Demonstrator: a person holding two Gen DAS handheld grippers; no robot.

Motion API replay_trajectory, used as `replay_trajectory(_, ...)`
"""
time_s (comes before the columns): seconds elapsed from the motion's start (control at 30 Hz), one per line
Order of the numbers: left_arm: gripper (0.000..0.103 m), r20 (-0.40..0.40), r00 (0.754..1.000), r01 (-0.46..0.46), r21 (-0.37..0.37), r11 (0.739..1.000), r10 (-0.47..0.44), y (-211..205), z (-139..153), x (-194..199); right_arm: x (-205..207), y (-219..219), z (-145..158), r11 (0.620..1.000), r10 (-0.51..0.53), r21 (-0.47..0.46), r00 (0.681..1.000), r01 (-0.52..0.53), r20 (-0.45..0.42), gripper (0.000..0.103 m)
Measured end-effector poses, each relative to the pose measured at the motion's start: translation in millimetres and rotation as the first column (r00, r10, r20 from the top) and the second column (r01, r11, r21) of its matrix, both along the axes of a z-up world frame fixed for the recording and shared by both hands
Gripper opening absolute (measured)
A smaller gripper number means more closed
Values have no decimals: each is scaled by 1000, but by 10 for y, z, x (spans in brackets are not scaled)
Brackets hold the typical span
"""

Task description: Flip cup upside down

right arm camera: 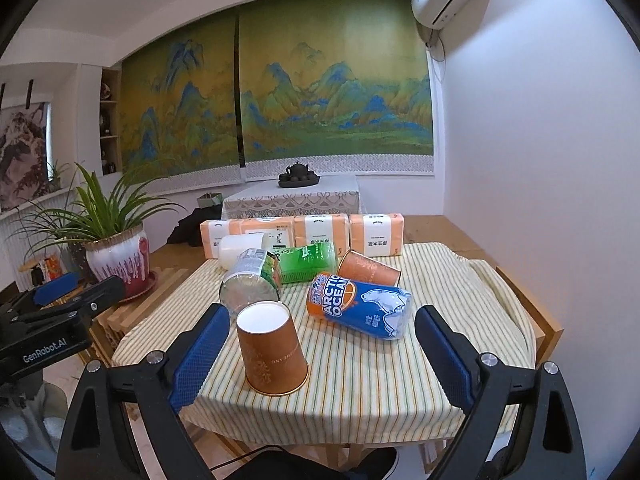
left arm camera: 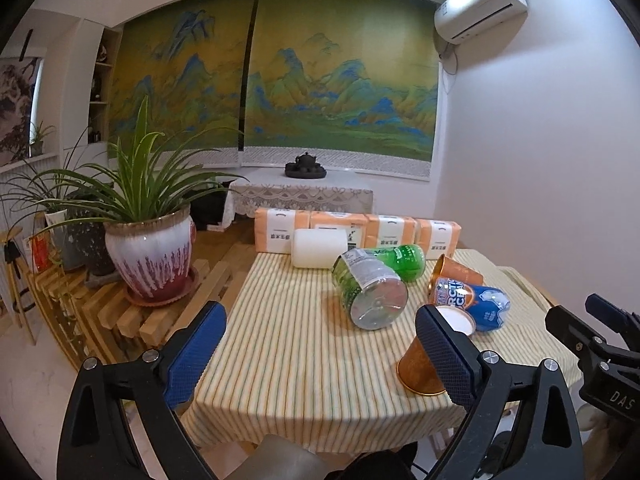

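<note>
An orange paper cup [right arm camera: 272, 354] stands upside down on the striped tablecloth [right arm camera: 360, 380], white base up, near the front edge. In the left wrist view the same cup [left arm camera: 418, 364] is partly hidden behind a blue finger pad [left arm camera: 444, 354]. My right gripper [right arm camera: 320, 356] is open, its jaws wide apart, with the cup between them close to the left pad and not touched. My left gripper [left arm camera: 318, 354] is open and empty, to the left of the cup. A second orange cup [right arm camera: 368, 268] lies on its side farther back.
A blue Arctic Ocean can [right arm camera: 360, 308], a clear-bottomed green bottle [right arm camera: 250, 284] and a green bottle [right arm camera: 308, 264] lie on the cloth. A white roll [right arm camera: 240, 246] and orange tissue packs [right arm camera: 316, 230] sit behind. A potted plant [left arm camera: 150, 256] stands on slats at left.
</note>
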State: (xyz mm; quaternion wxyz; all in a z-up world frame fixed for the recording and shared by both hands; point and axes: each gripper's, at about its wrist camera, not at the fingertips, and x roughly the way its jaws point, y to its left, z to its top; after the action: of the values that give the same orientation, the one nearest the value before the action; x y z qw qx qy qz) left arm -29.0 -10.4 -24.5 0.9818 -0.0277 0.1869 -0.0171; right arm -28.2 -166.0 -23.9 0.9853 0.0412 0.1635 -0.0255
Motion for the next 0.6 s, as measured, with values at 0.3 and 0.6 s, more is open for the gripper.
replay_trajectory(0.3, 97, -7, 1000, 3, 9, 1000, -3, -59, -8, 12, -28, -16, 8, 1000, -1, 8, 1000, 1, 5, 92)
replay_trajectory(0.6, 98, -2, 1000, 12, 4, 1000, -12, -84, -9, 5, 7, -57, -29, 1000, -5, 24, 1000, 5, -10, 92)
